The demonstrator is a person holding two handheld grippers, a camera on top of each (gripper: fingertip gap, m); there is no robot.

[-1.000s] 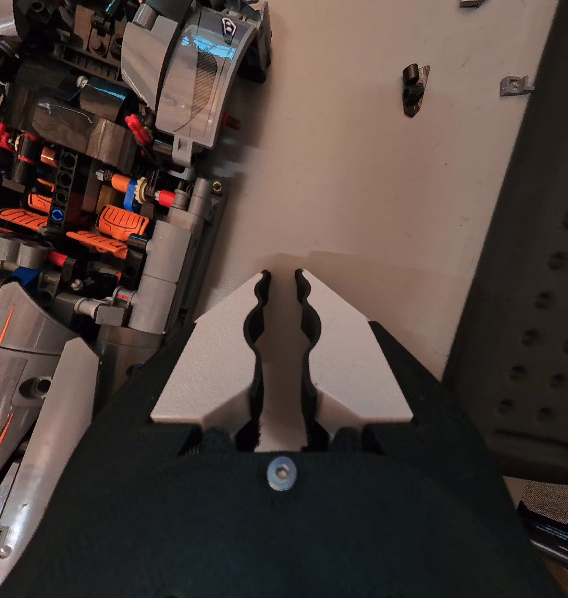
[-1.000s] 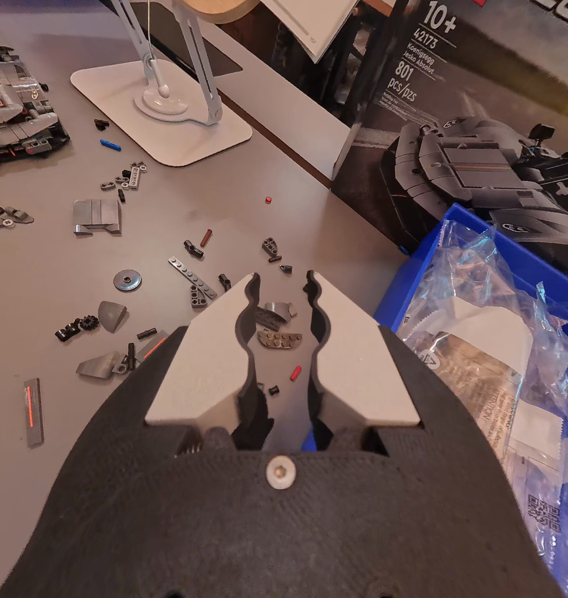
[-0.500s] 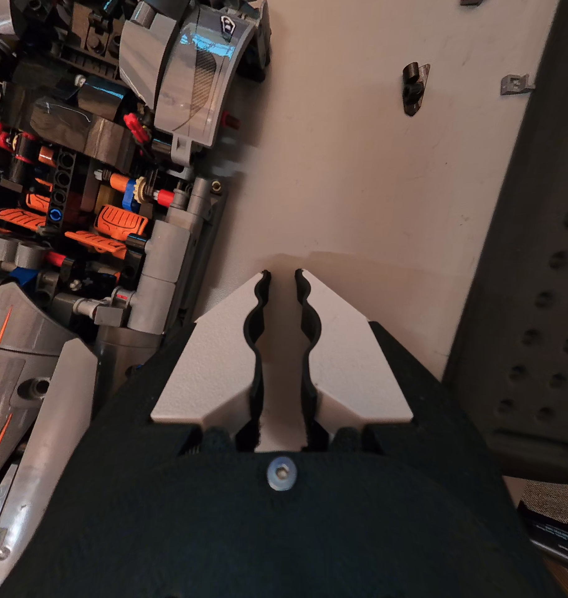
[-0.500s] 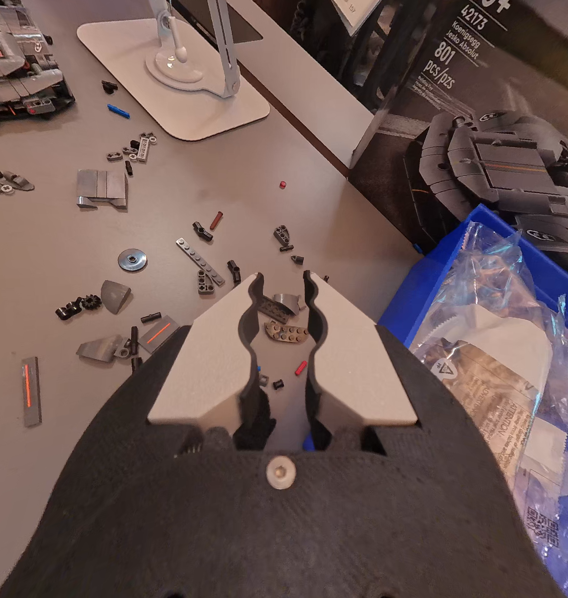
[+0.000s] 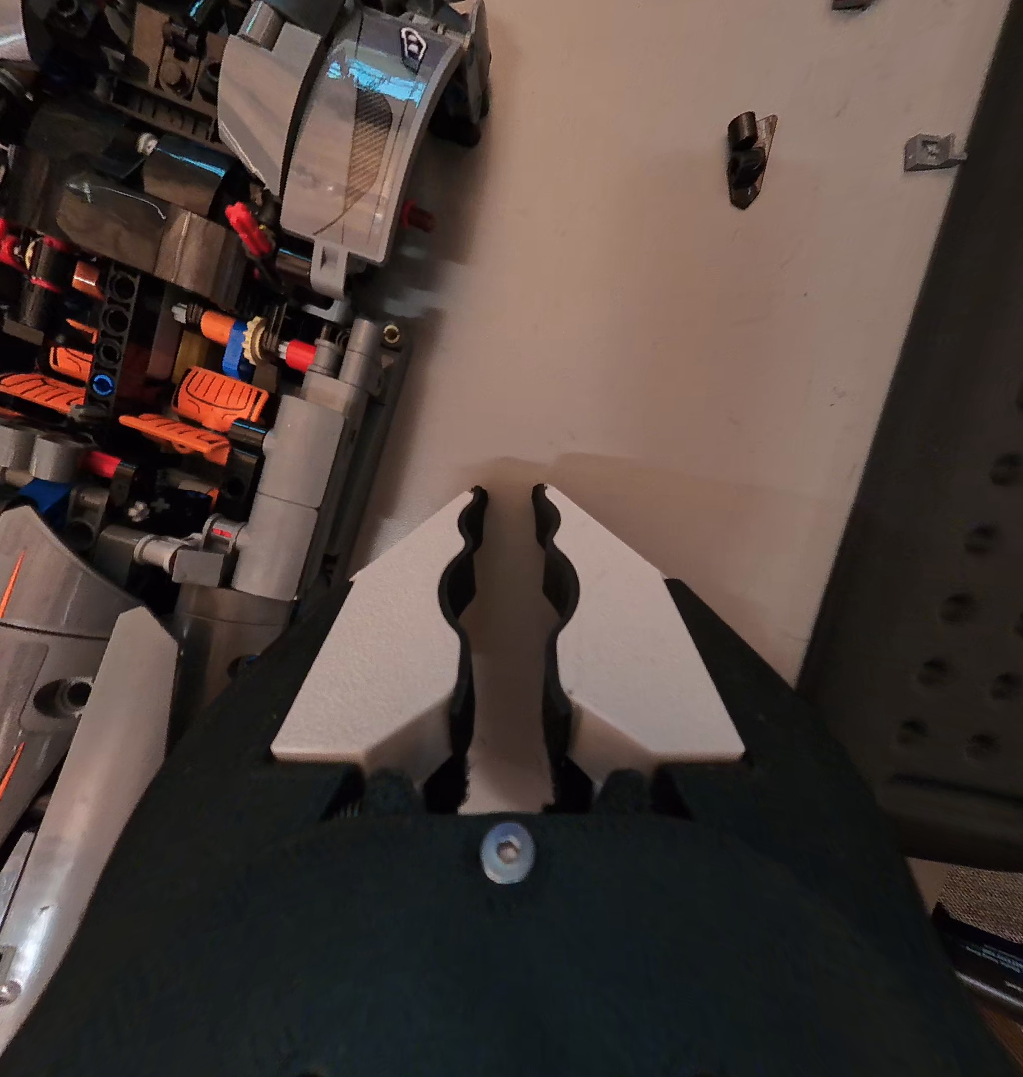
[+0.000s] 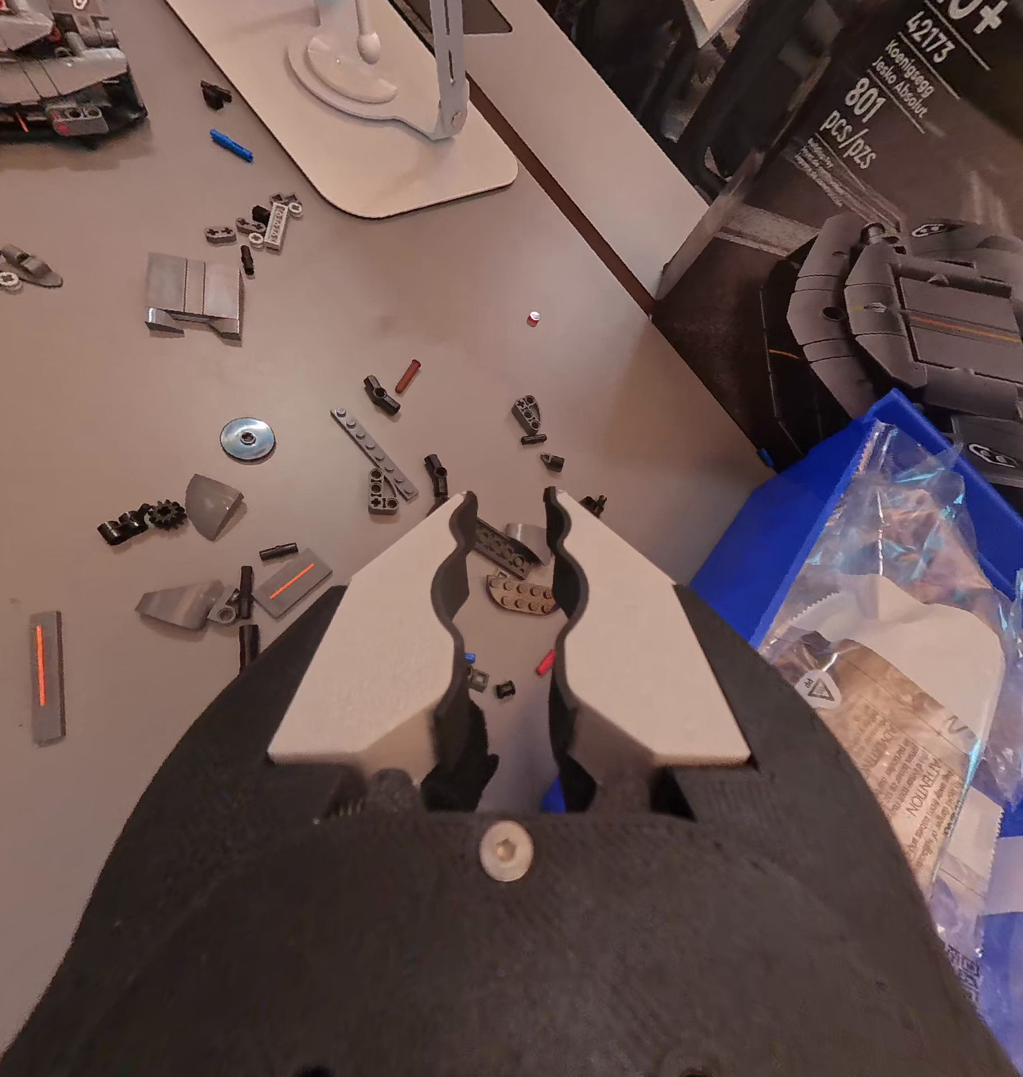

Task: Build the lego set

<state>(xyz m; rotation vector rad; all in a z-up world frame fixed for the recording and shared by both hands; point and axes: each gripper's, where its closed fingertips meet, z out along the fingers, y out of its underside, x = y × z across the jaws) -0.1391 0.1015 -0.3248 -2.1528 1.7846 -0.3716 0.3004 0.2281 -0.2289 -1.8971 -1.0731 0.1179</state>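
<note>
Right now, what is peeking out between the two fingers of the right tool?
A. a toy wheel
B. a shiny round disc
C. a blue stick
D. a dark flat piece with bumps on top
D: in the right wrist view a dark flat piece with bumps lies on the table in the gap of the right tool, which is open and holds nothing.

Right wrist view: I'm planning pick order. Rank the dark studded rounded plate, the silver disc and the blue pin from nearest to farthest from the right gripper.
1. Dark studded rounded plate: between the right gripper's fingers, just below the tips.
2. Silver disc: on the left, mid-table.
3. Blue pin: far upper left, by the white stand base.
</note>
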